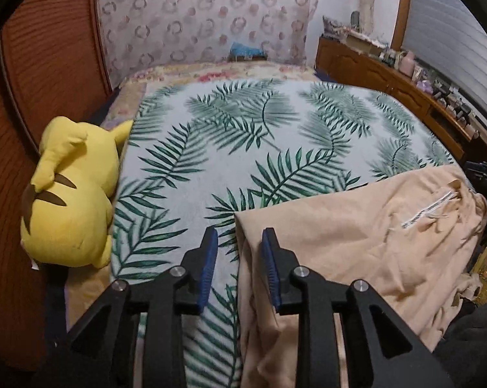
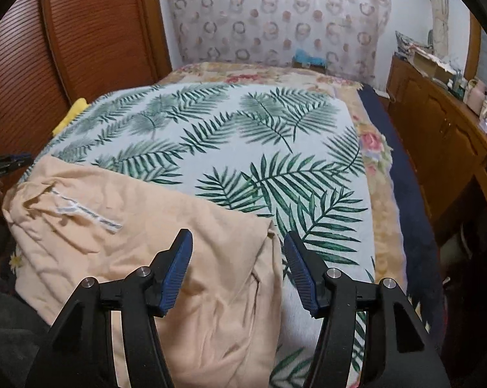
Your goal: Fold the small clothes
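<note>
A peach garment lies crumpled on the near part of the leaf-print blanket, with a white label strip showing. My left gripper is open, its jaws straddling the garment's left edge near a corner, a little above it. In the right wrist view the same garment lies left of centre on the blanket. My right gripper is open wide over the garment's right corner, holding nothing.
A yellow plush toy lies at the bed's left edge against a wooden louvred wardrobe. A wooden sideboard with clutter runs along the right. A floral cover shows under the blanket.
</note>
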{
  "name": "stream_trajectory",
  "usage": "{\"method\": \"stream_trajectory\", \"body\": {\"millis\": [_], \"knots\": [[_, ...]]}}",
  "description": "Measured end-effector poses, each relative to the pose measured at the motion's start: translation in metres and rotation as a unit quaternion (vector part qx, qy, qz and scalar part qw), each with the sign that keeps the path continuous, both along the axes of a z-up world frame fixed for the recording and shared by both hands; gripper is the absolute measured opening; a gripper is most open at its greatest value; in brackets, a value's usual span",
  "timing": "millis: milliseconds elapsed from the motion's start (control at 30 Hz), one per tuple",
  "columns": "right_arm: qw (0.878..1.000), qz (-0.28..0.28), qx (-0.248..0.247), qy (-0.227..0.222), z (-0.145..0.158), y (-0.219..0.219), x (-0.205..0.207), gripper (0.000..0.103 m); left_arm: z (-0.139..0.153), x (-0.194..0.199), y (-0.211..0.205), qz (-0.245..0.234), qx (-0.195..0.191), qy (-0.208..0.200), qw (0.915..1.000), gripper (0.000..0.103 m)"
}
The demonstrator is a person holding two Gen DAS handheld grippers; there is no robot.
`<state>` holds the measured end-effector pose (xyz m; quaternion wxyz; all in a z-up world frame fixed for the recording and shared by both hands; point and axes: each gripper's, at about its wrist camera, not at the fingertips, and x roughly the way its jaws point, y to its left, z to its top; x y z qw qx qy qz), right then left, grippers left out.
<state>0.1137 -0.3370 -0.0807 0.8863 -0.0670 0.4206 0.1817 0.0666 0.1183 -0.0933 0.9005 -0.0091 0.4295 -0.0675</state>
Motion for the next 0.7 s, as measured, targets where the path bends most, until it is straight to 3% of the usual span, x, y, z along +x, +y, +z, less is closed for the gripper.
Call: {"method": "stream_trajectory", "body": {"millis": [167,433,700], "knots": [[1.0,-0.006,-0.003,0.014,-0.017,-0.002,0.011,0.06,-0.014,0.013,0.0,0.001,-0.001,0.02,0.9998,0.026],[1.0,-0.006,-0.001,0.015,-0.028,-0.003,0.014,0.061,-0.015,0.014,0.001,0.001,-0.01,0.013,0.9999,0.026],[1.0,-0.006,-0.004,0.011,-0.028,-0.002,0.014,0.061,-0.014,0.014,0.003,-0.009,-0.048,0.018,0.9987,0.026]]}}
